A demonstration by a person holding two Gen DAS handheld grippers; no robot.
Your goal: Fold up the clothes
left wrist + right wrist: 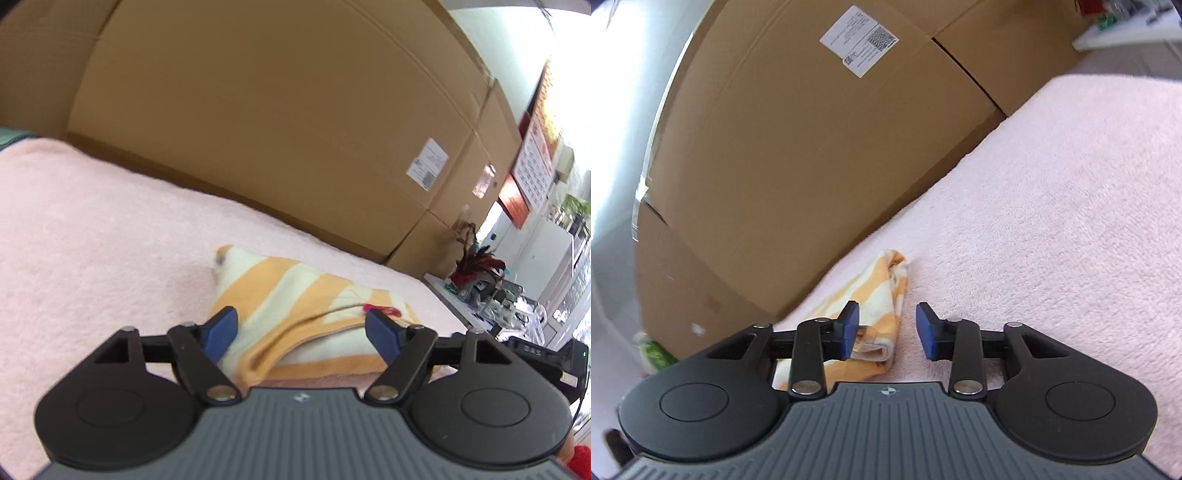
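The folded cloth [295,314] lies on the blanket [92,229], just ahead of the left claw [301,332] and between its open jaws; from the right claw [887,330] it lies ahead and left, beside the left finger; cardboard boxes [798,166] stand behind it, past the blanket's far edge.

My left wrist camera sat low over the pink blanket [92,229], looking forward and slightly down past its gripper [304,334] at the striped cloth [295,295] close ahead, with the cardboard box [258,110] behind. My right wrist camera looked along its own gripper [888,330], rolled, with the cloth [882,295] close at the left finger. Both views shared cloth, blanket [1052,221] and box [794,166].
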